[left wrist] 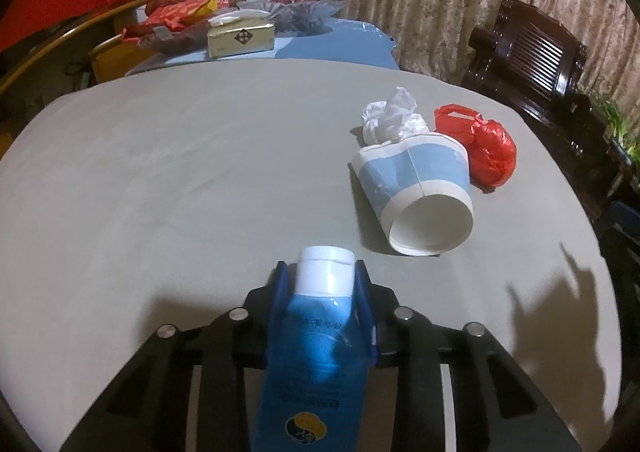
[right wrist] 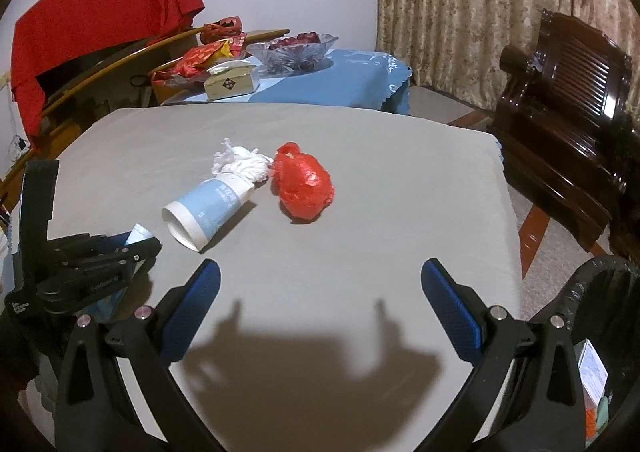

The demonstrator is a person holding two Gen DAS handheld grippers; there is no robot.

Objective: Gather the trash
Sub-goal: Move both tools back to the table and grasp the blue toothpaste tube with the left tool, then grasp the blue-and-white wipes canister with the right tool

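Observation:
My left gripper (left wrist: 322, 276) is shut on a blue bottle with a white cap (left wrist: 312, 340) and holds it over the grey table (left wrist: 180, 172). Ahead to the right a blue-and-white paper cup (left wrist: 420, 192) lies on its side, with crumpled white tissue (left wrist: 394, 114) behind it and a red plastic bag (left wrist: 486, 146) beside it. My right gripper (right wrist: 320, 284) is open and empty above the table's near edge. Its view shows the cup (right wrist: 208, 208), the tissue (right wrist: 242, 162), the red bag (right wrist: 304, 186) and the left gripper (right wrist: 88, 260) at the left.
A black trash bin (right wrist: 600, 352) with items inside stands at the lower right, off the table. A blue-clothed table behind holds a tissue box (left wrist: 240, 36), a glass bowl (right wrist: 294, 48) and red packets. A dark wooden chair (right wrist: 568, 92) stands at the right.

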